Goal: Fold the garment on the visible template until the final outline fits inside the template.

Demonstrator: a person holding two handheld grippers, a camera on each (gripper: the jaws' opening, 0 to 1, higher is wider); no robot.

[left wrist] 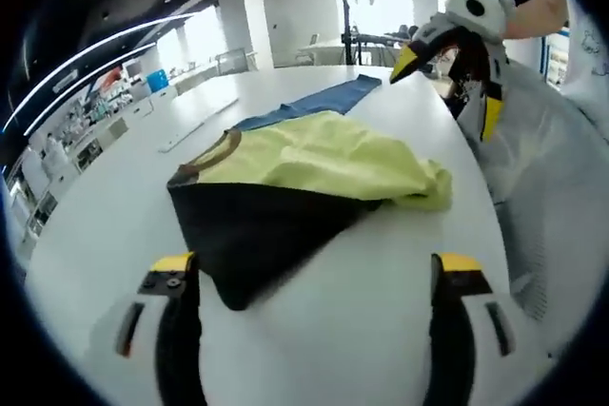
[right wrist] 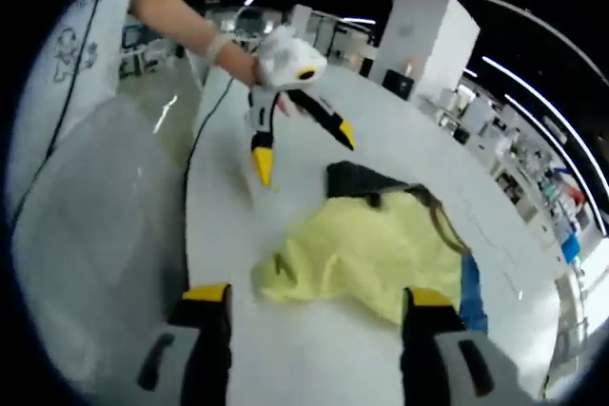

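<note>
A yellow and black garment with a brown collar lies crumpled on the white table, covering the near part of a blue template. My left gripper is open, low over the table, just short of the garment's black corner. In the right gripper view the garment lies ahead of my open right gripper, with the blue template showing at its right. The left gripper, held by a gloved hand, hangs open above the black part. The right gripper hovers open at the table's far right edge.
A person in white clothing stands close against the table's right side. A thin white strip lies on the table left of the garment. Desks, pillars and shelving stand farther off in the room.
</note>
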